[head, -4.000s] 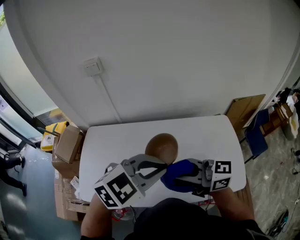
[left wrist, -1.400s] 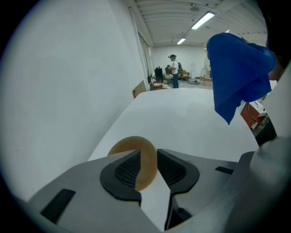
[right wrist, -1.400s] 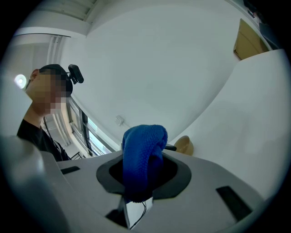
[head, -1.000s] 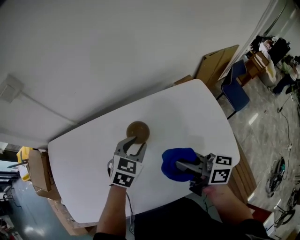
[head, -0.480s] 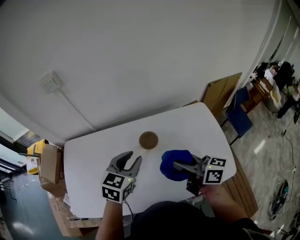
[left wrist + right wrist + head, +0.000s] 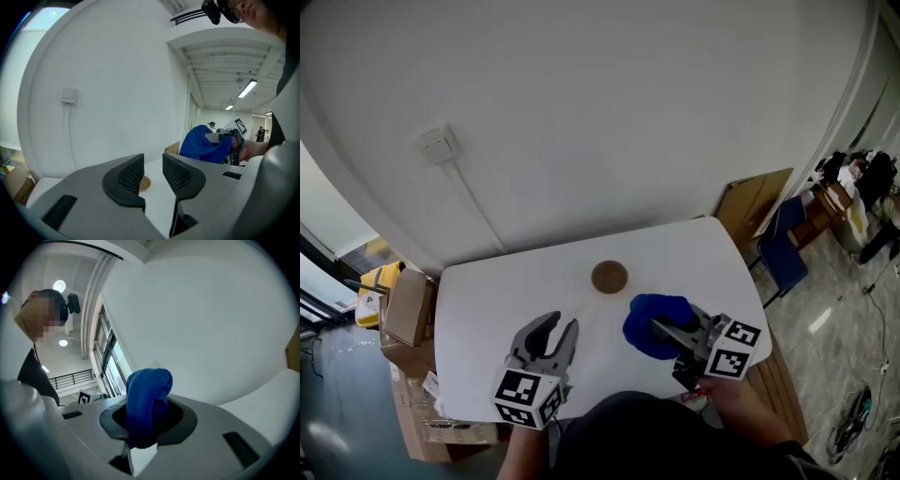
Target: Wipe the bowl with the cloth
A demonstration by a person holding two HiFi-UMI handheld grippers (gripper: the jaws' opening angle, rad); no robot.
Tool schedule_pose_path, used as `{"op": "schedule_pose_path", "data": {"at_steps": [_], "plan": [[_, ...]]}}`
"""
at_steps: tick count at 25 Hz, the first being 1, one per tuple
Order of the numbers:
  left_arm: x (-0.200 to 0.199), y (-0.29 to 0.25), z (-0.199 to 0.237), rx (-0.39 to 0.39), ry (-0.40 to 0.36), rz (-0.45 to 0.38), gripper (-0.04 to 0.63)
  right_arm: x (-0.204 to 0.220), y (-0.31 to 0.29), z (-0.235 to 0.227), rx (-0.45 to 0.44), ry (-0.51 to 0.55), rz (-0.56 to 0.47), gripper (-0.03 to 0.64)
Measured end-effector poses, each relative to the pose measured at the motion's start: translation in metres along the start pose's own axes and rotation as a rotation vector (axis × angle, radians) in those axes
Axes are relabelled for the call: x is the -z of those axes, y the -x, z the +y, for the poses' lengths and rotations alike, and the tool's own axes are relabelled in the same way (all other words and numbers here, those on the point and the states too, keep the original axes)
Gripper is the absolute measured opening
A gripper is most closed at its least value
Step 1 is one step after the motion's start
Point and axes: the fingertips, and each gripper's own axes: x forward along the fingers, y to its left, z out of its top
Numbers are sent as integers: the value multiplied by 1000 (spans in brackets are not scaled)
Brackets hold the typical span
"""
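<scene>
A small brown bowl (image 6: 609,277) stands on the white table (image 6: 497,291) near its far edge. My left gripper (image 6: 558,326) hovers nearer to me, apart from the bowl; its jaws are closing with nothing between them. In the left gripper view the bowl (image 6: 143,183) shows far off through the gap between the jaws. My right gripper (image 6: 664,330) is shut on a bunched blue cloth (image 6: 652,323), held above the table to the right of the bowl. The cloth (image 6: 146,404) sticks up between the right gripper's jaws.
Cardboard boxes (image 6: 408,305) and a yellow item (image 6: 380,277) sit on the floor left of the table. A brown board (image 6: 755,202) leans on the wall at the right, with a blue chair (image 6: 780,248) beside it. A wall box (image 6: 439,143) with a cable hangs on the wall.
My left gripper has drawn back from the bowl's edge toward me, leaving the bowl on the table. The right gripper keeps the cloth. The head view has swung round.
</scene>
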Motion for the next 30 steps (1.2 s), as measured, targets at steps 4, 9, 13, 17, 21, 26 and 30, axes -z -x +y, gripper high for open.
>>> {"op": "schedule_pose_path", "data": {"at_steps": [4, 9, 13, 17, 21, 26, 30], "plan": [[-12, 28, -5, -30, -13, -48, 114, -10, 7, 23, 12, 101, -2, 81], [-24, 39, -6, -45, -30, -93, 98, -21, 8, 36, 17, 187, -1, 80], [-31, 40, -8, -47, -45, -105, 94, -20, 2, 37, 29, 231, 20, 80], [-32, 39, -9, -47, -52, -103, 94, -16, 2, 34, 40, 232, 26, 80], [-26, 37, -6, -38, -61, -94, 91, -17, 1, 34, 47, 245, 25, 80], [-23, 30, -4, -26, -51, -79, 89, -20, 0, 27, 59, 253, 22, 80], [-24, 29, -3, -27, -58, -84, 89, -24, -2, 25, 58, 268, 27, 80]]}}
